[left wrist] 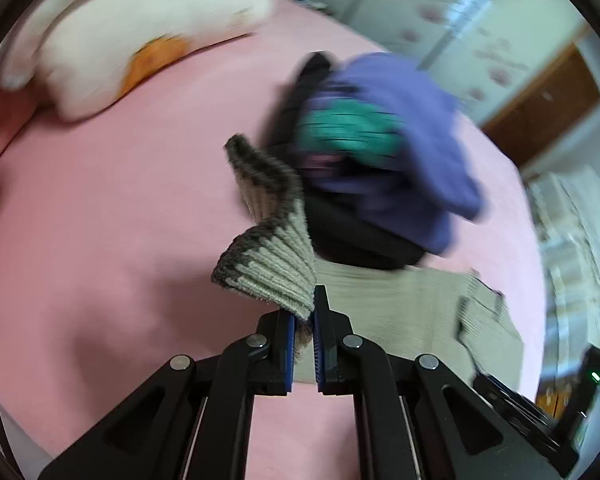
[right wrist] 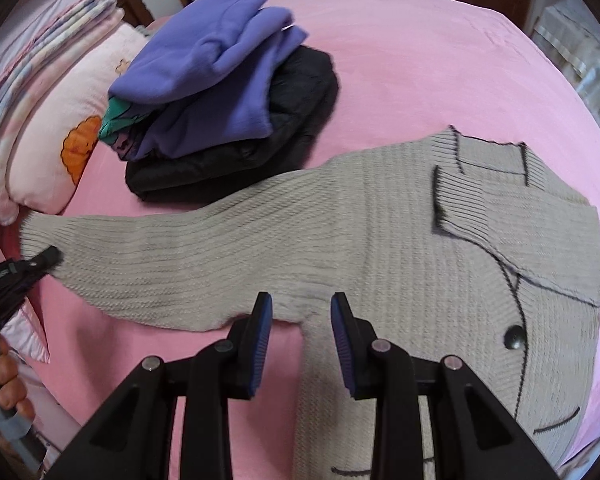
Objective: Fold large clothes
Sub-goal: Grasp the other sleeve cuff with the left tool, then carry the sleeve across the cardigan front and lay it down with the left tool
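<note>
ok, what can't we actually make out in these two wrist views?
- Left wrist view: the folded pile is motion-blurred; its garments can't be told apart.
- Left wrist view: the left gripper clamps the sleeve cuff; the pinched cloth is hidden by the fingers.
- Right wrist view: the grey cardigan hem is cut off by the frame edge and the open right gripper.
- Right wrist view: the person's hand is cropped at the edge.

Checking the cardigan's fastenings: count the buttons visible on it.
1: a round black button on the grey ribbed knit cardigan, beside its dark front edging, just right of the right tongs. Others may be hidden under the tongs or folds.
</note>
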`<state>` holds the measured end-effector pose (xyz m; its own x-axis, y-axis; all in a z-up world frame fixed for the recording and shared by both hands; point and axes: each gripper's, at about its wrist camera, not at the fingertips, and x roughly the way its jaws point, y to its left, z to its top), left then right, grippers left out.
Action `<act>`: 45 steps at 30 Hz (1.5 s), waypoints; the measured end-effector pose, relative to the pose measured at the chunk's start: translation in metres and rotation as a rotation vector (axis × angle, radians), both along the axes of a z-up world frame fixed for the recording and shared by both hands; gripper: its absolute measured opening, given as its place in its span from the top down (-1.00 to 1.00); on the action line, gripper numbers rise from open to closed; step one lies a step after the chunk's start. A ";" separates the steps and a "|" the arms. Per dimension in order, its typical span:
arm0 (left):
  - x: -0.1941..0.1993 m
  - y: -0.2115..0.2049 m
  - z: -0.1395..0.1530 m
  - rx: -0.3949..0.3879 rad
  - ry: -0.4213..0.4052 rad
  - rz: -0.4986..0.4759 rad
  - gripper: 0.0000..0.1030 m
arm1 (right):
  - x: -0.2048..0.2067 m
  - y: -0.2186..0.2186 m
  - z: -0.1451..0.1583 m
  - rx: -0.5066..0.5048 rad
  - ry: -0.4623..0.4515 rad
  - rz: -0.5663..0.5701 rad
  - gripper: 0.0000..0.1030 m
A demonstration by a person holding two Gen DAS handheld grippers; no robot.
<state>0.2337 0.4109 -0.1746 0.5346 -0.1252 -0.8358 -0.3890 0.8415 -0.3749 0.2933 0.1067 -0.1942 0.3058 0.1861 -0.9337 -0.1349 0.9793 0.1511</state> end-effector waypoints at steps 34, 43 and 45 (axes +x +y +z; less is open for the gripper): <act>0.012 -0.269 -0.052 0.143 0.191 -0.351 -0.37 | -0.026 -0.271 -0.076 0.220 0.122 -0.305 0.37; -0.023 -0.188 -0.109 0.126 0.331 -0.128 -0.37 | -0.004 -0.223 -0.132 0.320 0.261 -0.224 0.02; -0.024 -0.186 -0.112 0.120 0.329 -0.135 -0.37 | -0.003 -0.221 -0.140 0.311 0.270 -0.244 0.02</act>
<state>0.2097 0.2249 -0.2870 0.2207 -0.0665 -0.9731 -0.3548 0.9238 -0.1436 0.2904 -0.1142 -0.3344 0.1294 0.4225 -0.8971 0.1779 0.8801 0.4402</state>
